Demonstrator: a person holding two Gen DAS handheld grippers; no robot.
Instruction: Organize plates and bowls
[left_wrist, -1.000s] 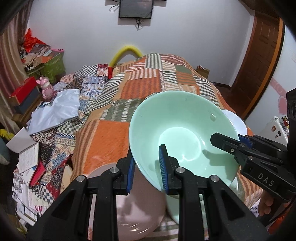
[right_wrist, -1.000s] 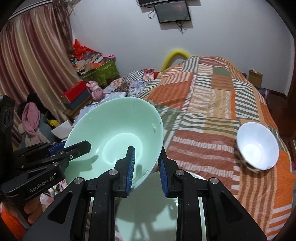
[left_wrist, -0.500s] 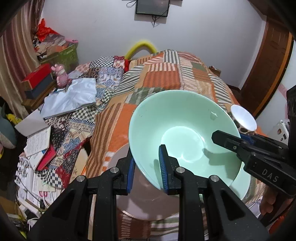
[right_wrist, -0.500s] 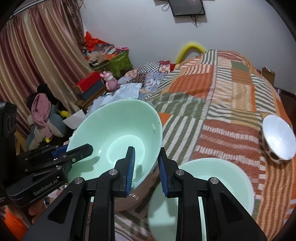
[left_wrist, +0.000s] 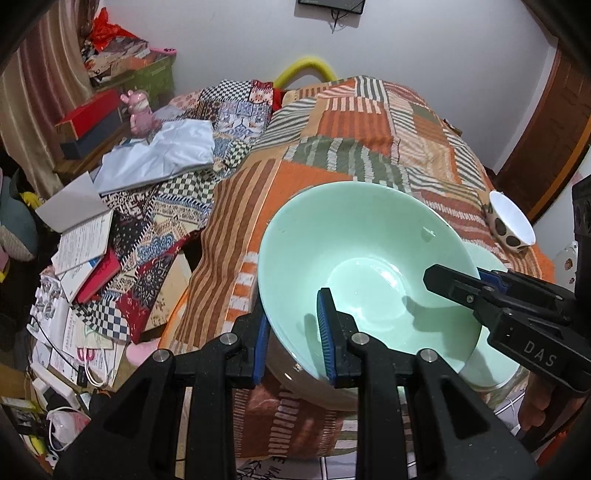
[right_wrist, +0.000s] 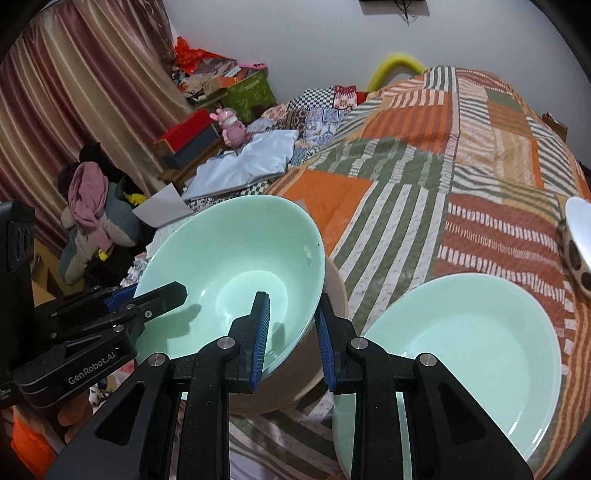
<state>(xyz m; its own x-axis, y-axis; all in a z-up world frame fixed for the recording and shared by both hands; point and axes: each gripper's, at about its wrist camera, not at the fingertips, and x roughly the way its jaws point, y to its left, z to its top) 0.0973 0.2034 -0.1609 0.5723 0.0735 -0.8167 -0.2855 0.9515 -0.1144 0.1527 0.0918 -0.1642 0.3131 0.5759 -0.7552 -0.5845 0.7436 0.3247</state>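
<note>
A pale green glazed ceramic bowl (left_wrist: 365, 273) is gripped by its rim from two sides above a striped patchwork bedspread (left_wrist: 354, 147).

The left gripper (left_wrist: 291, 332) is clamped on the rim at 6 o'clock in its own view; the right gripper (right_wrist: 291, 328) is clamped on the opposite rim. A pinkish-beige dish (right_wrist: 295, 373) lies directly beneath the bowl. At 4 o'clock in the right view, a pale green shallow plate (right_wrist: 476, 354) rests on the bedspread; a small white bowl with dark spots (left_wrist: 509, 225) sits at 2 o'clock.
</note>
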